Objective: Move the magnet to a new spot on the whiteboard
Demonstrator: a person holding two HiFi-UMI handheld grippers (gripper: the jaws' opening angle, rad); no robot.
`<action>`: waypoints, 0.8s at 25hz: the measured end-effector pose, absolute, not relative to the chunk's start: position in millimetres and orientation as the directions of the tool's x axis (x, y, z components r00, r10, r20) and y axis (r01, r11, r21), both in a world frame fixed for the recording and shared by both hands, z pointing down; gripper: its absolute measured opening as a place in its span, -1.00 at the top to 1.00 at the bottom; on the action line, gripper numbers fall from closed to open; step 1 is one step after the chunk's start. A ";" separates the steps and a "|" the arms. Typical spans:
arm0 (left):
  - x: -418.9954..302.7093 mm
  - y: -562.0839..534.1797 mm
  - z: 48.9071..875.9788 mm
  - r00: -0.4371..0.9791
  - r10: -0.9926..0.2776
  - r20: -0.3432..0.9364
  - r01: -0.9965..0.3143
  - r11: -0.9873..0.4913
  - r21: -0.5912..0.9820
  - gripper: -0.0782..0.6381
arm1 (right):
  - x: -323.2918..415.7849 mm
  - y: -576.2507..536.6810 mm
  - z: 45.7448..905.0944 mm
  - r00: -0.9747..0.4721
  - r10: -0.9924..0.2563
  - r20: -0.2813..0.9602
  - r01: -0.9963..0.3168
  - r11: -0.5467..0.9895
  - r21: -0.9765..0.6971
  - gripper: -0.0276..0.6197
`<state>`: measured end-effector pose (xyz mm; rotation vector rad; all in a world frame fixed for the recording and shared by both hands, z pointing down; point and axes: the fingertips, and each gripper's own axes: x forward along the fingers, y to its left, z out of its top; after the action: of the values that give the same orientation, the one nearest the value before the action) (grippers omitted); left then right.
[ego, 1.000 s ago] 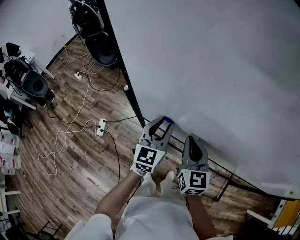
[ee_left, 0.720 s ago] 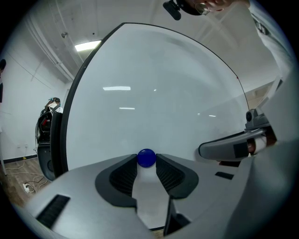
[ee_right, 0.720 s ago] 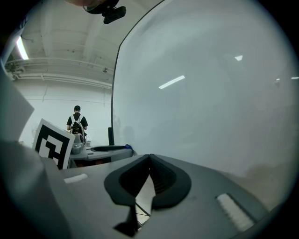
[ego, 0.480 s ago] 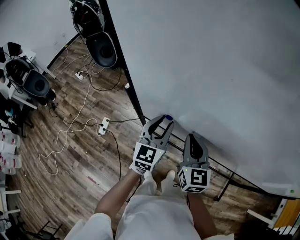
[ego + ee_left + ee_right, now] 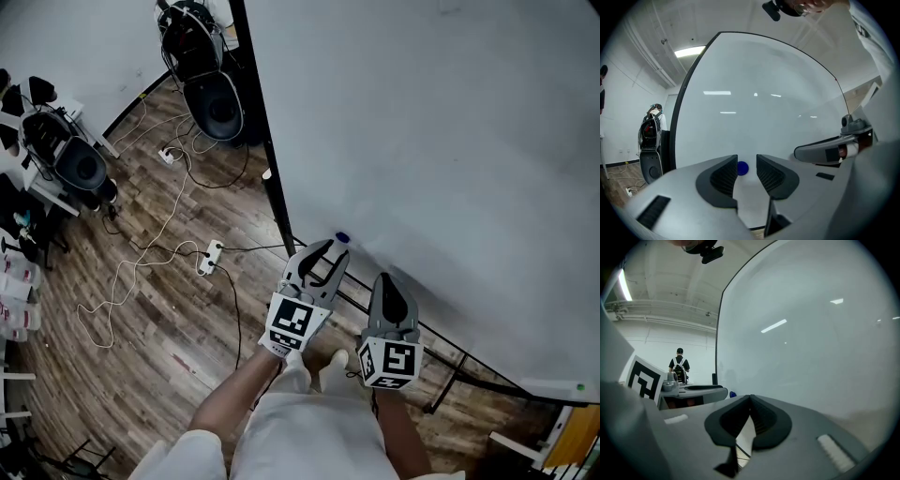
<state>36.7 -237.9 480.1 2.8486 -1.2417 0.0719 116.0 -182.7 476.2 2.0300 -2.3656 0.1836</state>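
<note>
Left gripper view puts the blue magnet (image 5: 742, 168) in the gap between our left gripper's (image 5: 746, 162) fingers, a little towards the left-hand finger. Those fingers stand apart with nothing clamped. The magnet sits low on the whiteboard (image 5: 754, 117), near its dark left edge. It is a round disc, so we see no long axis to line up with.

From the head view, the left gripper (image 5: 330, 253) points up and to the right at the magnet (image 5: 341, 238), which lies just beyond the fingertips. We cannot tell whether they touch it. Our right gripper (image 5: 387, 281) hangs lower and further right, clearly the farther of the two; its own view shows its fingers (image 5: 764, 416) pressed together on nothing.

We judge the left needs only a short push straight ahead, shifted slightly left in its own view, before closing.

Nothing stands between fingers and magnet. Cables and a power strip (image 5: 211, 255) lie on the wooden floor (image 5: 141, 319) at the left, well apart, and black equipment (image 5: 211, 103) sits by the board's edge at the upper left
</note>
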 end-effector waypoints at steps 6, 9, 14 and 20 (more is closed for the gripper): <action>32.7 -226.3 461.4 0.677 -0.735 0.042 -0.736 -0.677 0.012 0.43 | 116.5 -178.3 463.3 -0.167 -0.984 0.064 -0.985 0.163 -0.059 0.88; 27.1 -217.2 447.7 0.670 -0.742 0.023 -0.742 -0.670 0.017 0.45 | 116.4 -175.5 449.9 -0.175 -0.984 0.042 -0.984 0.173 -0.049 0.88; 7.7 -205.8 426.6 0.653 -0.758 0.012 -0.757 -0.651 0.049 0.54 | 112.7 -171.7 421.1 -0.199 -0.980 -0.005 -0.979 0.199 -0.038 0.88; -1.0 -190.0 406.4 0.656 -0.754 0.027 -0.754 -0.653 0.069 0.54 | 112.3 -162.6 391.9 -0.236 -0.971 -0.045 -0.972 0.236 -0.001 0.88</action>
<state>-1.0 -190.0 406.4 2.7914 -1.2728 -0.0066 112.3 -162.6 391.9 1.9636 -2.4977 -0.0421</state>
